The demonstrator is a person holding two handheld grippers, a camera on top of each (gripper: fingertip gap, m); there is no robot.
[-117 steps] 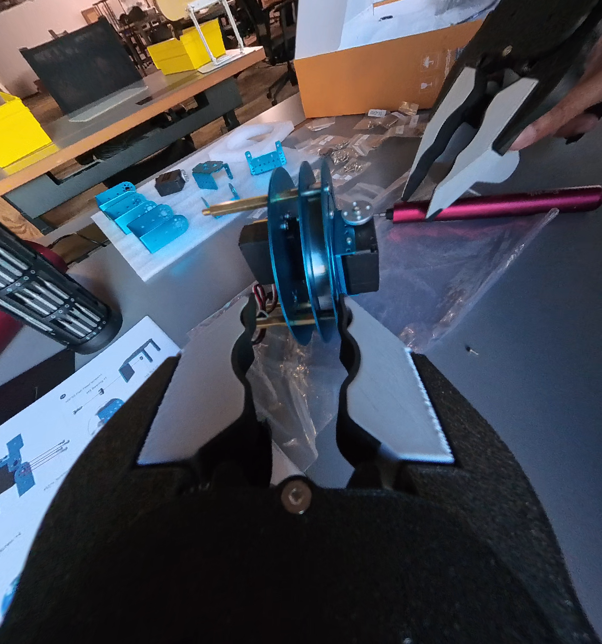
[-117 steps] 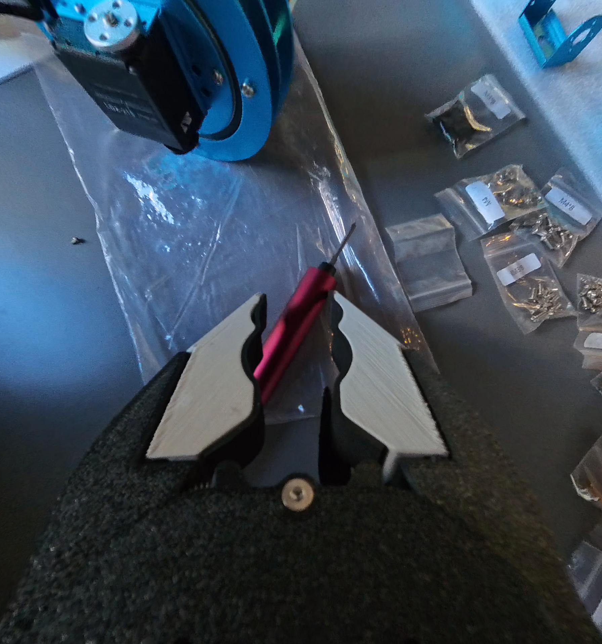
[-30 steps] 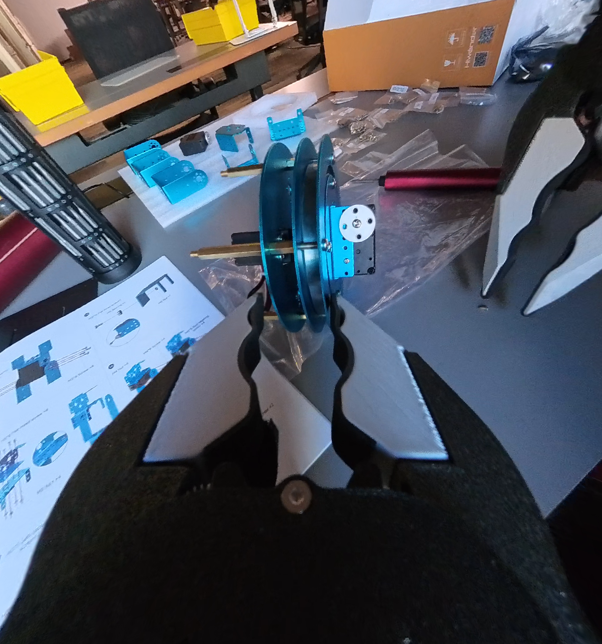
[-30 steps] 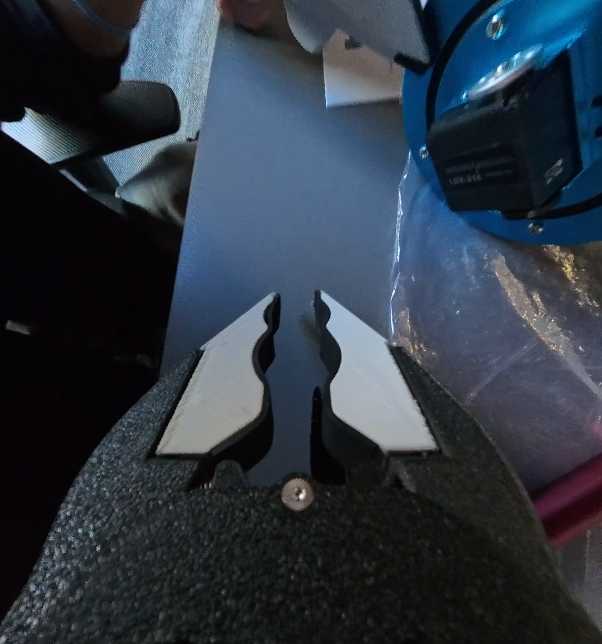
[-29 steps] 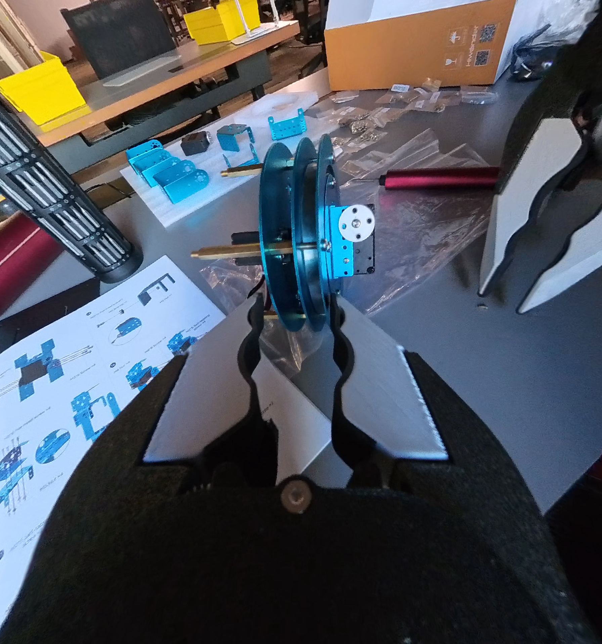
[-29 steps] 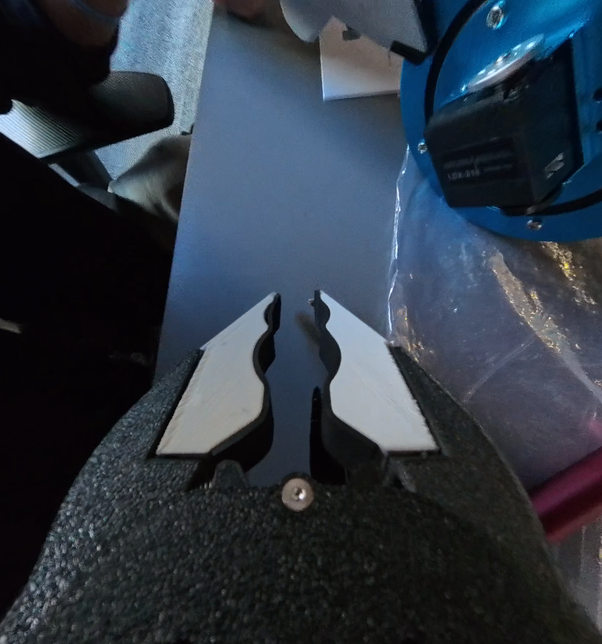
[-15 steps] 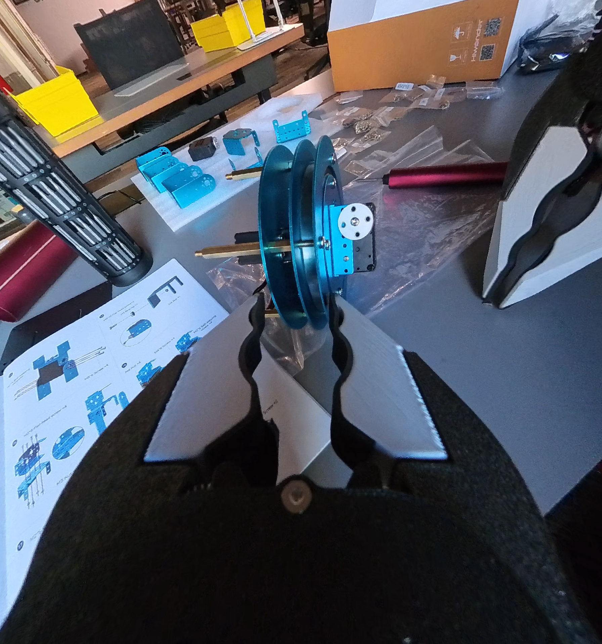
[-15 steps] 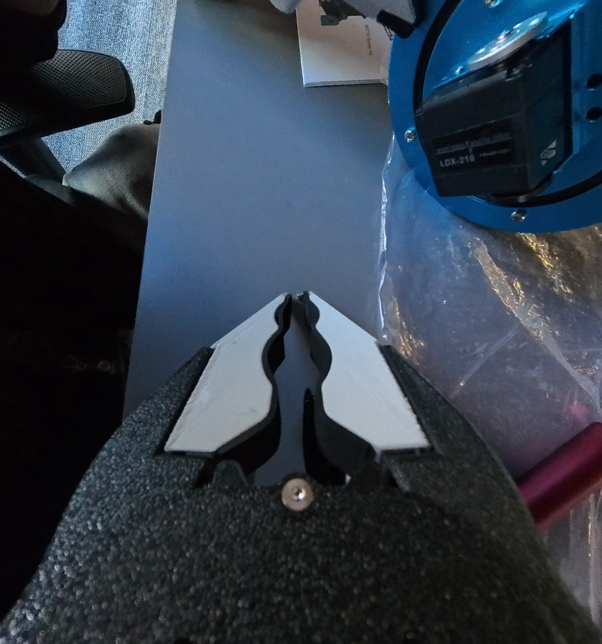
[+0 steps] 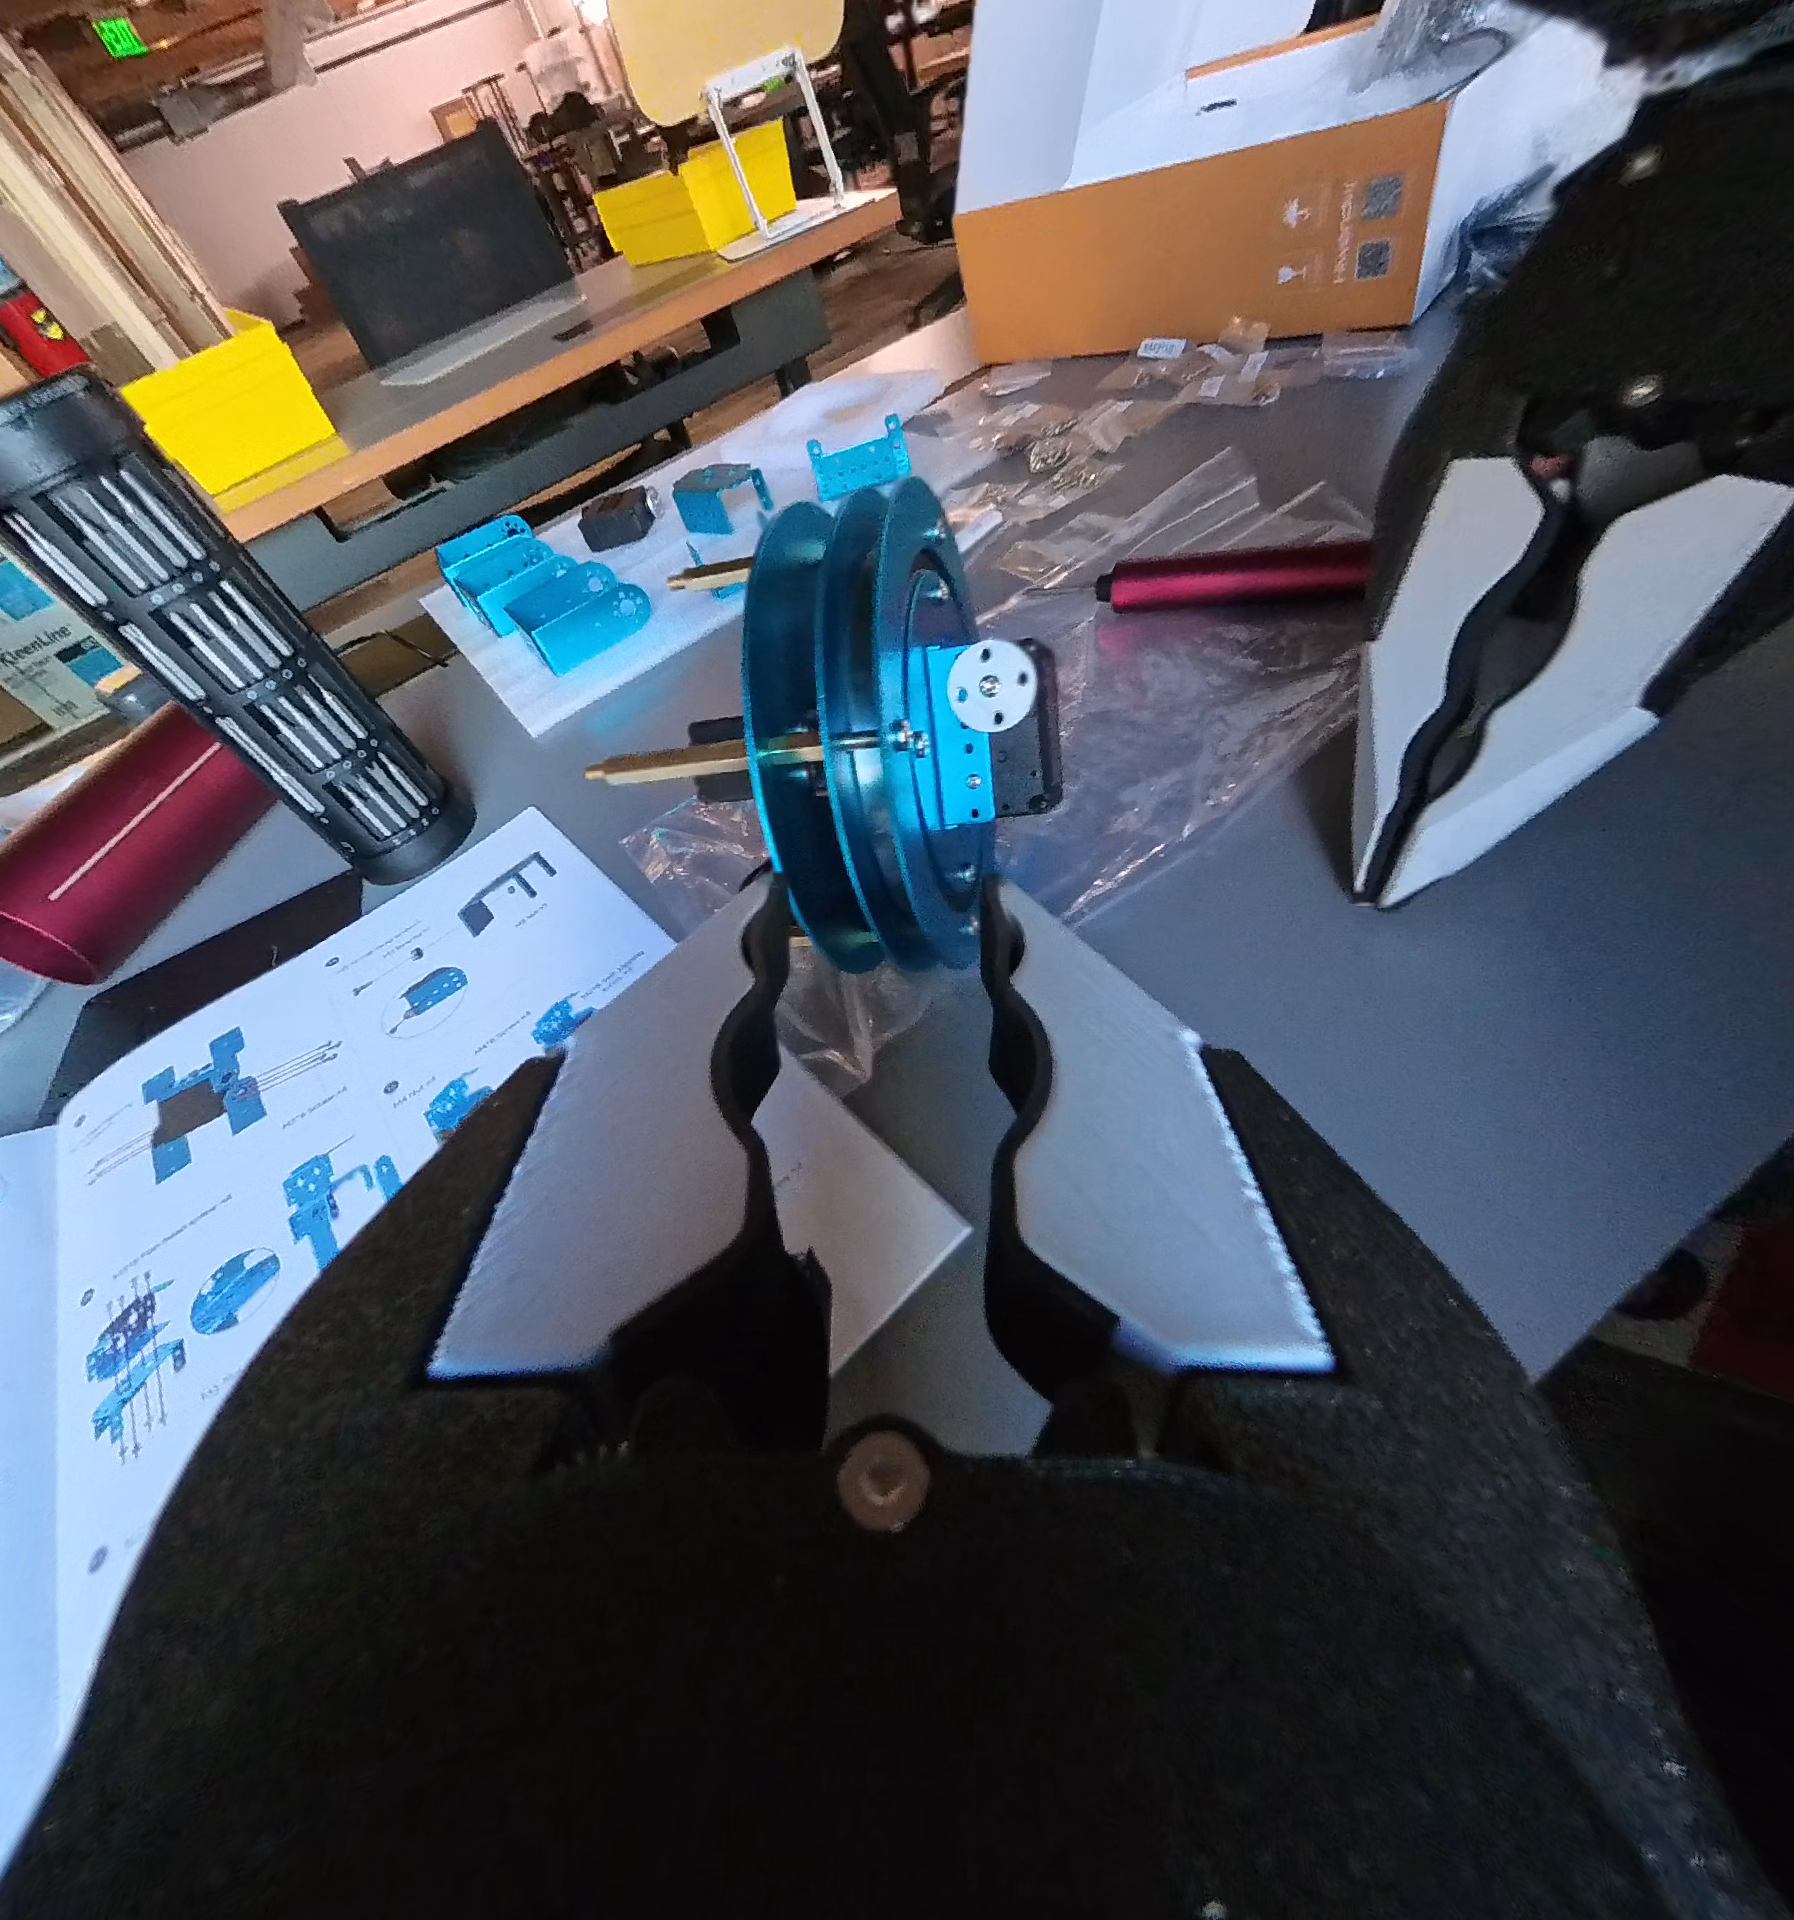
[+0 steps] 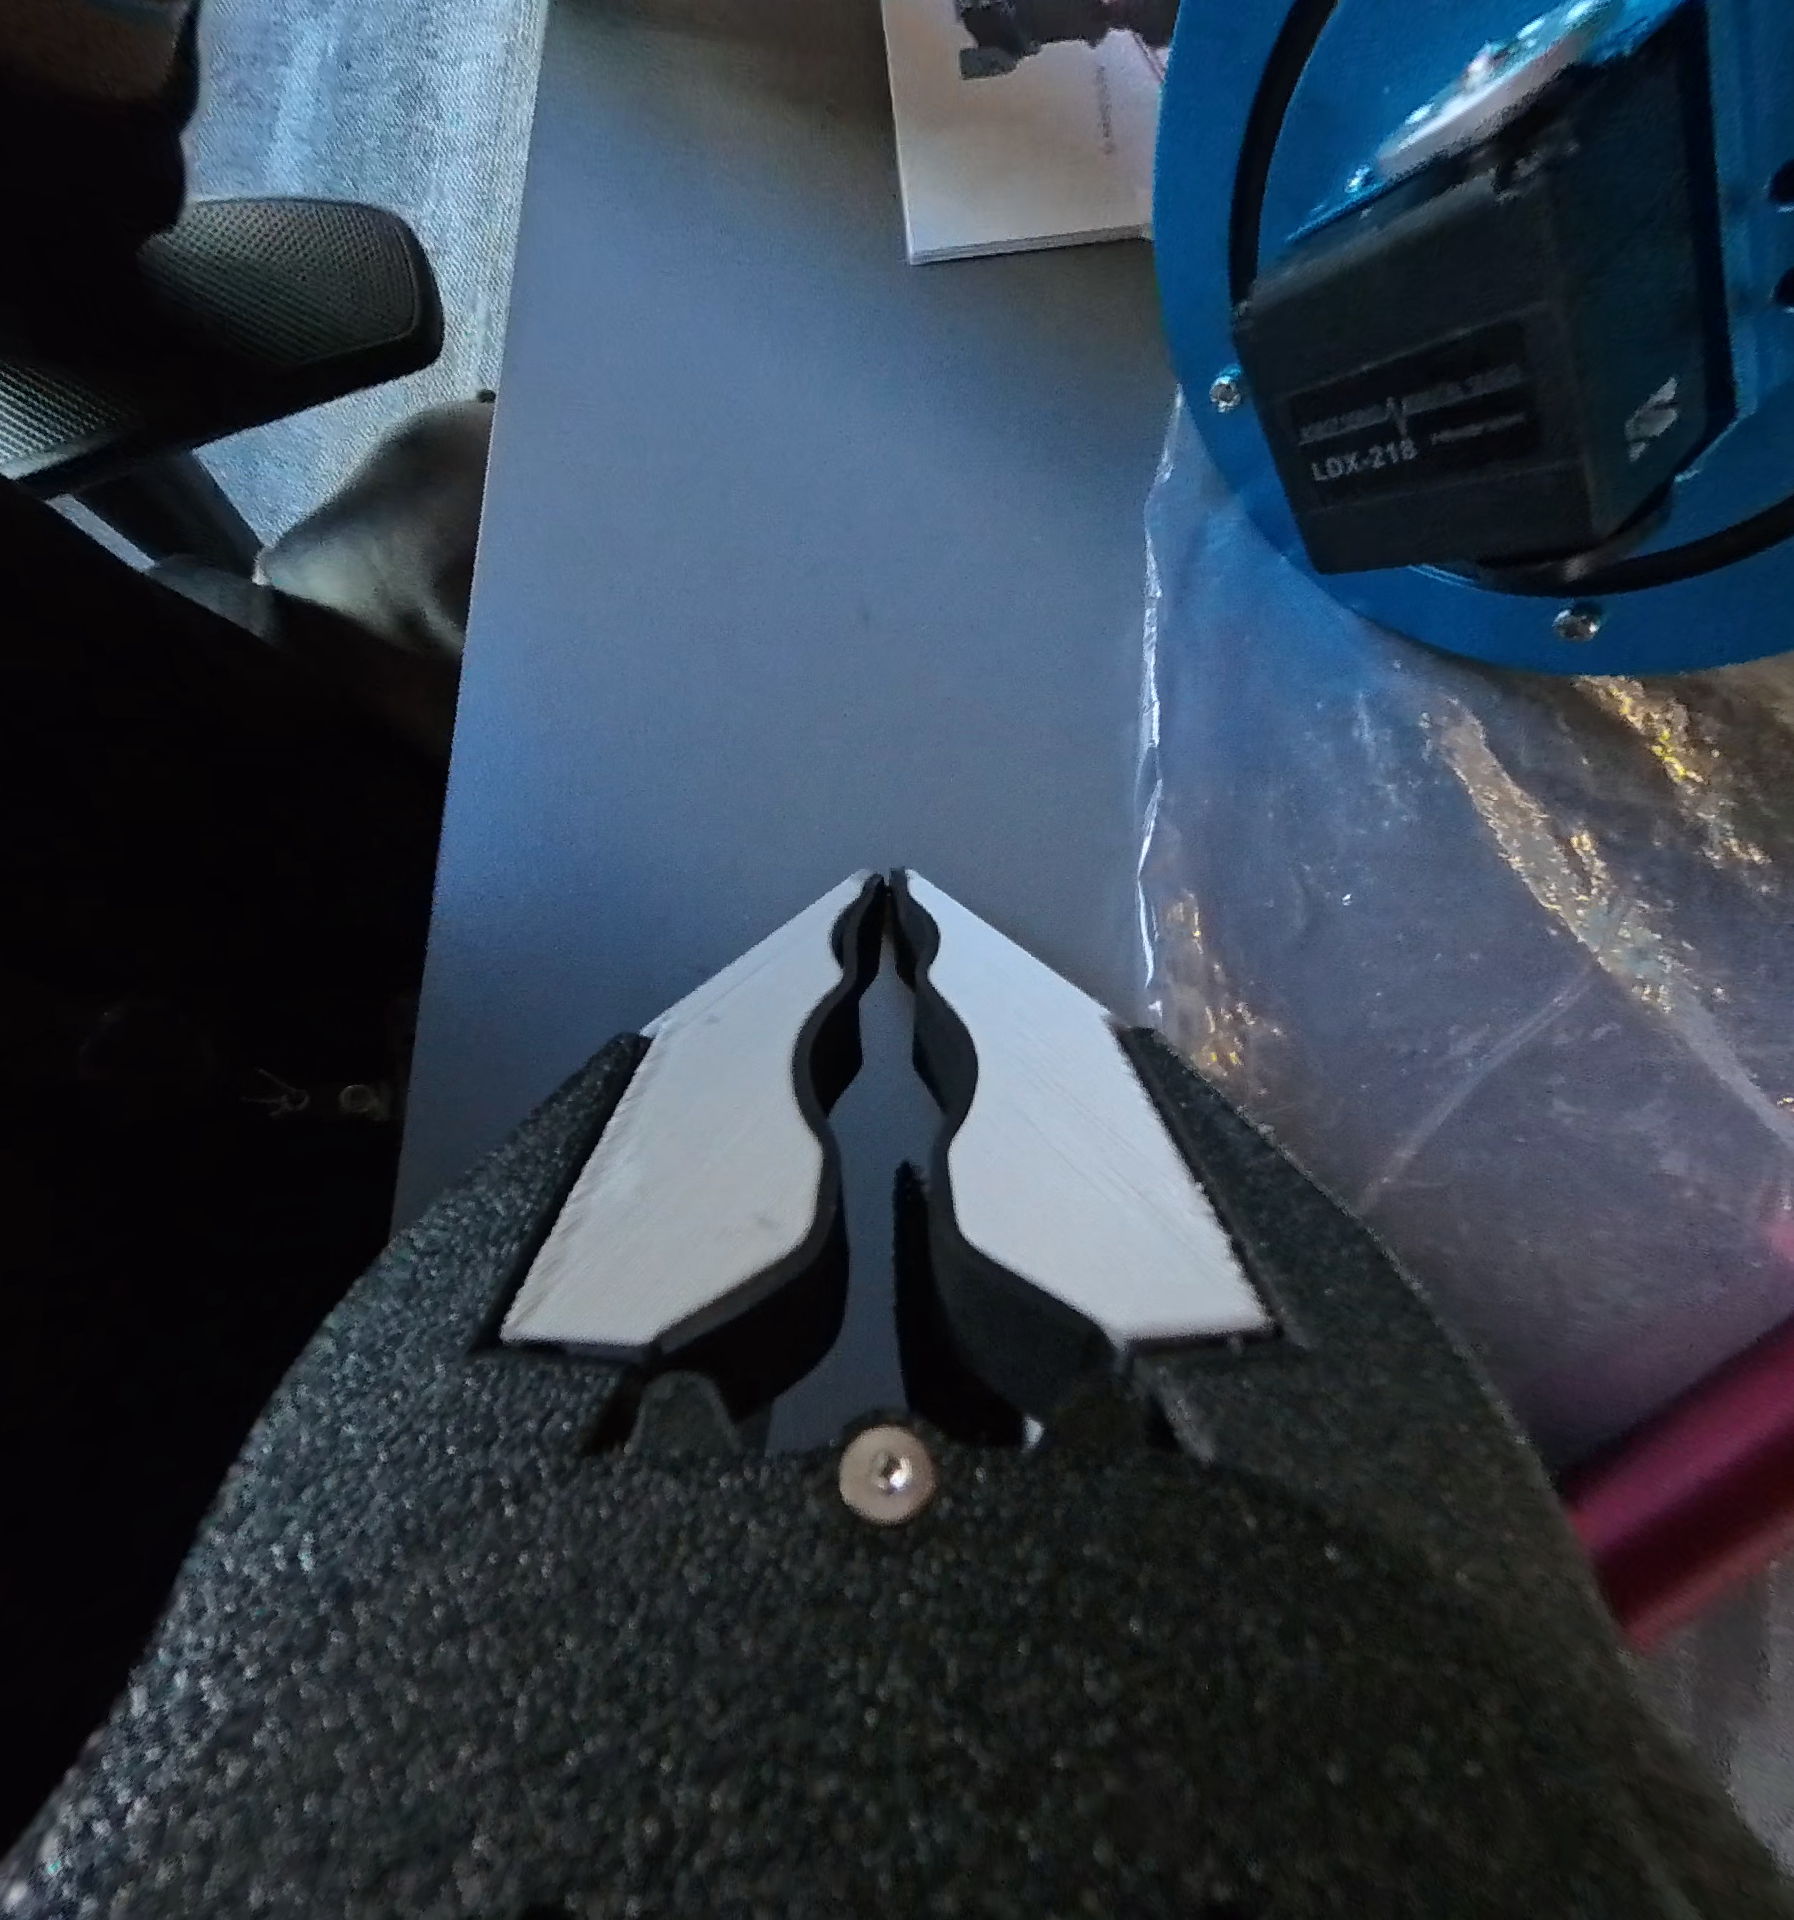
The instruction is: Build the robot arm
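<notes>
My left gripper (image 9: 877,914) is shut on a blue disc assembly (image 9: 862,727) and holds it upright on its edge above the grey table. The assembly has stacked blue rings, brass standoffs and a black servo with a white horn (image 9: 992,681); it also shows in the right wrist view (image 10: 1495,364). My right gripper (image 10: 888,881) is shut with its tips down on the bare table, right of the assembly in the left wrist view (image 9: 1376,896). A small screw lay between these tips before they closed and is hidden now. A red screwdriver (image 9: 1236,582) lies on a clear plastic bag (image 9: 1184,727).
An open instruction booklet (image 9: 249,1143) lies at the left, beside a black cylindrical bit holder (image 9: 218,644) and a red tube (image 9: 114,831). Blue brackets on white foam (image 9: 602,613), screw bags (image 9: 1080,436) and an orange box (image 9: 1184,249) stand behind. The table edge (image 10: 457,727) and a chair (image 10: 249,291) are near. My right fingertips sit around 15 centimeters from my left ones.
My right gripper let go of the red screwdriver, moved to the bare table and closed its fingers around the small screw. My left gripper still holds the blue assembly, drawn back a little.
</notes>
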